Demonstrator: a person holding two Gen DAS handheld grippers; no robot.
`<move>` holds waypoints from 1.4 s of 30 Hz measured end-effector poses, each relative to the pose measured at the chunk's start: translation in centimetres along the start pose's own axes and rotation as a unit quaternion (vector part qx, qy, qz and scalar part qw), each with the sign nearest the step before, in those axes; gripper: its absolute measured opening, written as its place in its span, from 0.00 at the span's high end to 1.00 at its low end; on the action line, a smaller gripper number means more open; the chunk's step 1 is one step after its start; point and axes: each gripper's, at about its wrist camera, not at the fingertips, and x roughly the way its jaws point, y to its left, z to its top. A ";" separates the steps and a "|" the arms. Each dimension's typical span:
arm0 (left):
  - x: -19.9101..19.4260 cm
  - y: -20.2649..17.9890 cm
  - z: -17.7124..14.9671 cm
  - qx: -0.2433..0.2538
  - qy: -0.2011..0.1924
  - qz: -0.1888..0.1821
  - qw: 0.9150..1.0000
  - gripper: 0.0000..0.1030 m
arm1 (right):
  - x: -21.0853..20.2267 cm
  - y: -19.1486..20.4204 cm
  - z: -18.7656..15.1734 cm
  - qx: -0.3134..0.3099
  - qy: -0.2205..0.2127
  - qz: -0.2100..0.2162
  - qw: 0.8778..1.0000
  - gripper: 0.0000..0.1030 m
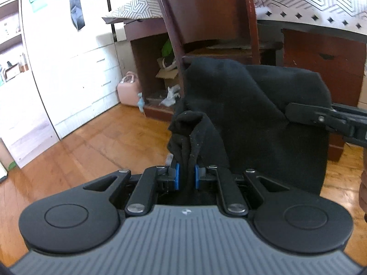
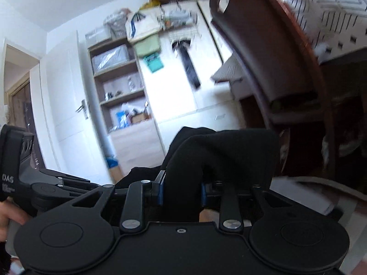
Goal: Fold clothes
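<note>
**Two grips, one black garment held in the air**

Both tongs are clamped on the black garment: left tongs pinch a bunched edge, right tongs grip a thick fold. It hangs above the wooden floor, before the chair. Best to draw the grips apart evenly, taut, before laying it down.

Wood floor w/ pink case & crumpled paper scraps by dark wood desk.

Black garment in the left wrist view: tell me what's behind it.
Behind the black garment, held up by the left gripper and right gripper, stands a dark wooden chair. Its seat and lower legs are covered.
</note>
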 end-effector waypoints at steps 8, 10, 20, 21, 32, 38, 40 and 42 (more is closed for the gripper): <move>9.5 0.1 6.4 -0.011 0.003 -0.026 1.000 0.89 | 5.6 -7.9 0.7 0.039 -0.002 -0.055 0.998 0.69; 12.9 -0.6 7.1 -0.013 0.010 -0.026 1.000 0.89 | 7.3 -10.0 -0.1 0.049 0.004 -0.078 0.996 0.69; 25.3 -1.2 1.3 -0.057 0.089 -0.027 0.994 0.83 | 14.2 -18.8 -6.3 0.105 0.085 -0.209 0.969 0.49; 26.3 -1.2 0.5 -0.062 0.098 -0.026 0.993 0.83 | 13.7 -19.6 -7.0 0.134 0.084 -0.199 0.967 0.41; 26.1 0.2 -2.5 -0.106 0.074 -0.054 0.990 0.81 | 8.3 -17.7 -9.4 0.295 0.063 -0.012 0.953 0.27; 23.4 1.3 -3.0 -0.127 0.035 -0.076 0.988 0.62 | 8.4 -10.8 -10.0 0.091 0.094 0.017 0.991 0.44; 21.2 1.3 -2.9 -0.109 0.008 -0.102 0.989 0.60 | 8.6 -8.6 -10.2 0.004 0.105 0.023 0.994 0.42; 18.9 0.6 -3.0 -0.064 -0.021 -0.126 0.990 0.57 | 8.9 -7.4 -9.9 -0.049 0.112 0.011 0.992 0.42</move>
